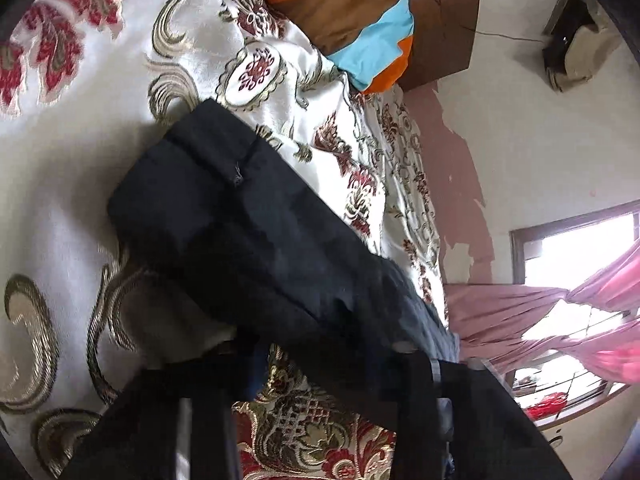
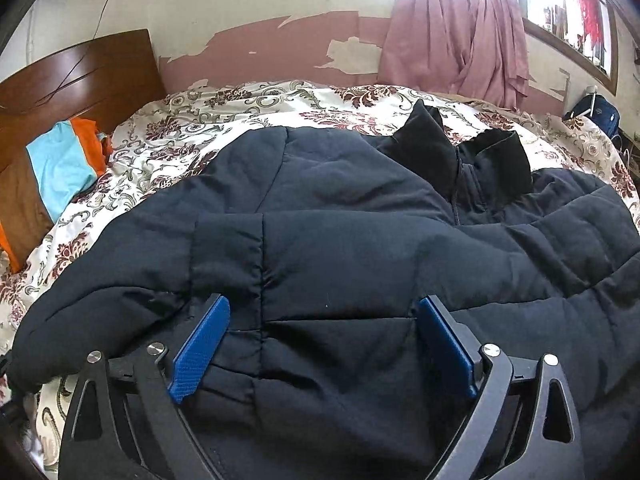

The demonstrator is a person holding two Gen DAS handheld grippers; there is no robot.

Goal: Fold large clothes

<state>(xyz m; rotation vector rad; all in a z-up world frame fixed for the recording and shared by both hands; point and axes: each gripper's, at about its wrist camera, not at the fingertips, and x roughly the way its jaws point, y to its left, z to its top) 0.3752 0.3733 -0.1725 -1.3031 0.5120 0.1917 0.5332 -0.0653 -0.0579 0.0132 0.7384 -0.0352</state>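
Lying spread across a floral bedspread (image 2: 248, 108), a dark padded jacket (image 2: 360, 240) fills the right wrist view, its sleeve folded across the chest and its collar (image 2: 460, 148) standing up toward the far wall. At the left edge of that view a wooden headboard (image 2: 80, 68) rises behind a pillow (image 2: 52, 176) striped orange, blue and brown; further right, peeling pink paint gives way to a pink curtain (image 2: 452, 40) at a bright window. Low in the frame the right gripper (image 2: 324, 320) hangs over the jacket with its blue pads (image 2: 200, 348) spread wide, the quilted cloth lying between them but pressed by neither. The left wrist view, rolled sideways, shows what the other cannot: a sleeve end of the jacket (image 1: 248, 216) lifted off the bedspread (image 1: 72, 184), its cuff hanging free above the cloth. The left gripper (image 1: 332, 376) sits at the bottom of that frame, its dark fingers (image 1: 416, 396) drawn in on the fabric and grasping the jacket, though the pads themselves are buried in the folds. The same pillow (image 1: 352, 20) and curtain (image 1: 520, 312) appear there, tilted.
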